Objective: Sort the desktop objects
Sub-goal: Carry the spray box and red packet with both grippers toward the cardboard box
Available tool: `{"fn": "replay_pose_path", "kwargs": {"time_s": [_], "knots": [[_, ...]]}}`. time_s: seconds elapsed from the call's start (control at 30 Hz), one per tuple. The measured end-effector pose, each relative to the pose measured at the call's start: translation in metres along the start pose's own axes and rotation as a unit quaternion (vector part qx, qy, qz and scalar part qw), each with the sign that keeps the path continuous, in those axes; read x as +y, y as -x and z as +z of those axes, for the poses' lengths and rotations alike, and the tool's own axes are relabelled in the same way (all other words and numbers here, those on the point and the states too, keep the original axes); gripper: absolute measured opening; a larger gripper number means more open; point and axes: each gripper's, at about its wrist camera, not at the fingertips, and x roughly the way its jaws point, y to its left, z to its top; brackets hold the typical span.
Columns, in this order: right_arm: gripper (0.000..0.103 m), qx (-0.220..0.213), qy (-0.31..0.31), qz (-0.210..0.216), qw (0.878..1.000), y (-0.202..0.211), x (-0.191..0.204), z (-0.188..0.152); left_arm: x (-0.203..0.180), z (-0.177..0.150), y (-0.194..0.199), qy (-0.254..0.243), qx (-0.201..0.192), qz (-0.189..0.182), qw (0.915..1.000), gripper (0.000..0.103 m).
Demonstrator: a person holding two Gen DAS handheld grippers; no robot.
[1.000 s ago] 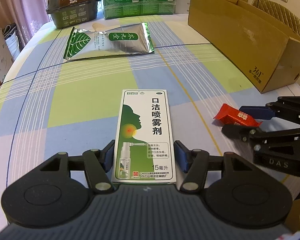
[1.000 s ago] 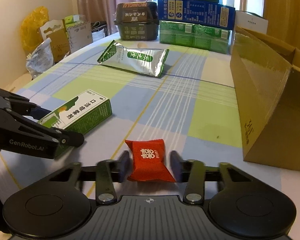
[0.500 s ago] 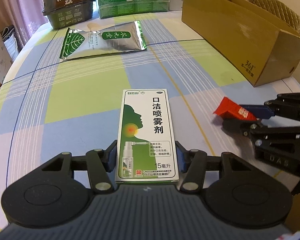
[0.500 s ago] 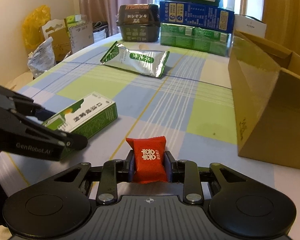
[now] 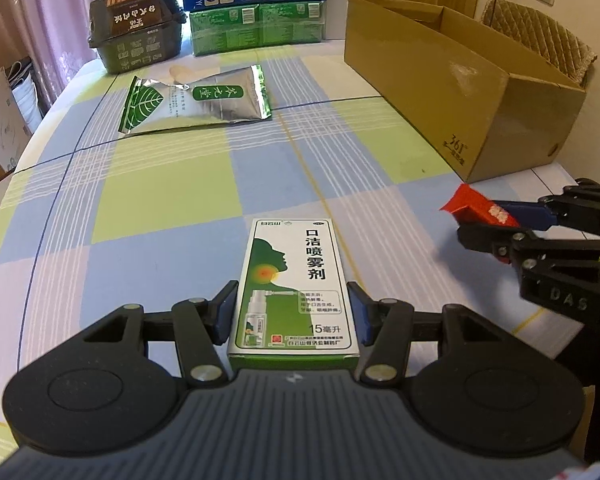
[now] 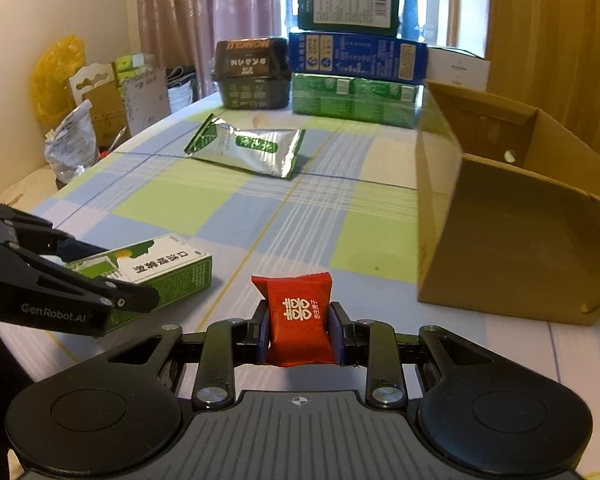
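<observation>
A white and green throat spray box [image 5: 294, 280] lies lengthwise between my left gripper's [image 5: 292, 312] fingers, whose blue pads press on both its long sides. In the right wrist view the same box [image 6: 160, 264] sits at the left, with the left gripper [image 6: 112, 300] around it. My right gripper [image 6: 299, 332] is shut on a red candy packet [image 6: 298, 312] and holds it a little above the checked tablecloth [image 6: 260, 200]. From the left wrist view the packet [image 5: 472, 204] sticks out of the right gripper [image 5: 496, 224] at the right edge.
An open cardboard box [image 5: 460, 92] stands along the table's right side, close to the right gripper. A silver and green pouch [image 5: 196, 100] lies further back. Stacked green and blue cartons [image 5: 256, 28] and a dark container [image 5: 136, 28] line the far edge.
The right gripper's fingers closed on the red packet and lifted it off the cloth. The left gripper's fingers narrowed onto the spray box's sides.
</observation>
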Motion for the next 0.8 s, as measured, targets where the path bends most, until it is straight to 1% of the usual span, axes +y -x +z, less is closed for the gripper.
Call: {"fn": "replay_pose_path", "kwargs": {"time_s": [0.23,0.4,0.6,0.8], "knots": [[0.027,0.0,-0.005,-0.005,1.0,0.014,-0.004,-0.007,-0.007,-0.008,-0.007,0.005,0.006,-0.001,1.0,0.051],[0.027,0.005,-0.014,-0.007,1.0,0.012,-0.006,-0.011,-0.007,-0.007,-0.021,0.015,0.011,-0.004,0.9998,0.051],[0.027,0.012,-0.021,-0.006,1.0,0.003,-0.009,-0.012,-0.008,-0.004,-0.033,0.008,0.016,0.0,0.9998,0.051],[0.027,0.009,-0.024,-0.006,1.0,0.002,-0.011,-0.012,-0.009,-0.006,-0.026,0.012,0.01,0.008,0.9999,0.051]]}}
